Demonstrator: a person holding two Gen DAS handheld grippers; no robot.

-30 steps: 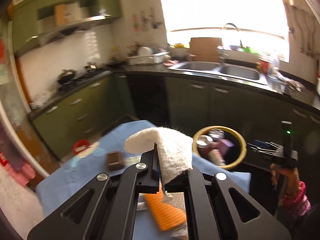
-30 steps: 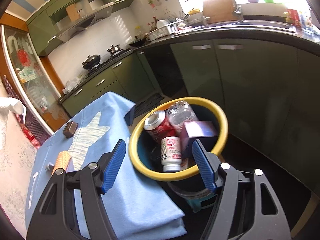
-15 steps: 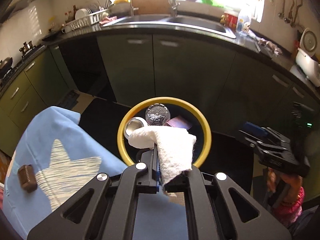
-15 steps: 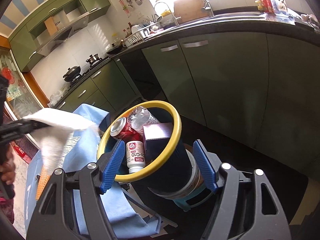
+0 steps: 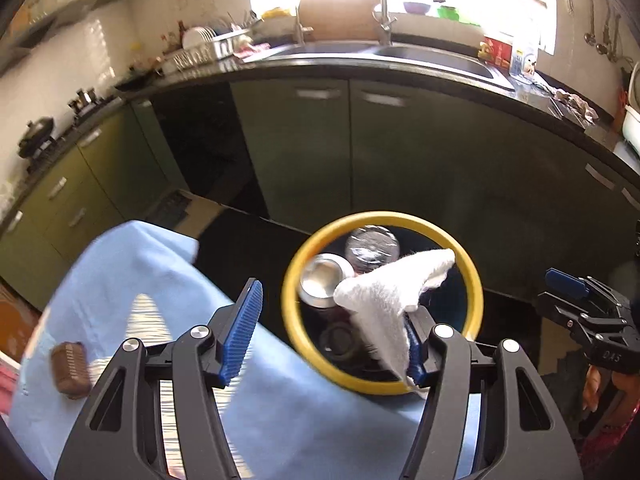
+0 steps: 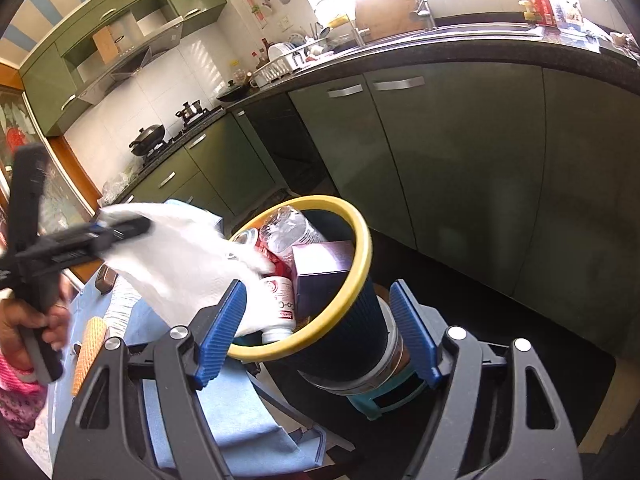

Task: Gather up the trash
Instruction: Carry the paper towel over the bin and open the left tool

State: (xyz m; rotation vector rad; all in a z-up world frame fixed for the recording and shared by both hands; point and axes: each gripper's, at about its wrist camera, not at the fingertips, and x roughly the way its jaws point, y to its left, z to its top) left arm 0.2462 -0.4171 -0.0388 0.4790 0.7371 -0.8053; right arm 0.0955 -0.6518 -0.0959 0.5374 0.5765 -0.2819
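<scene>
Left gripper (image 5: 332, 328) jaws opening — white tissue (image 5: 384, 300) between them, draped on the right-hand pad, apparently no longer pinched. Tissue hangs over the yellow-rimmed bin (image 5: 292, 312), above a can (image 5: 324, 284) and a bottle (image 5: 372, 248). Right gripper (image 6: 316, 332) jaws opening, nothing held; bin beyond them. Blue cloth (image 5: 132, 280) beside the bin — brown block (image 5: 70, 368) on it.

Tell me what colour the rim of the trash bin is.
Yellow: the rim shows best in the right wrist view.
</scene>
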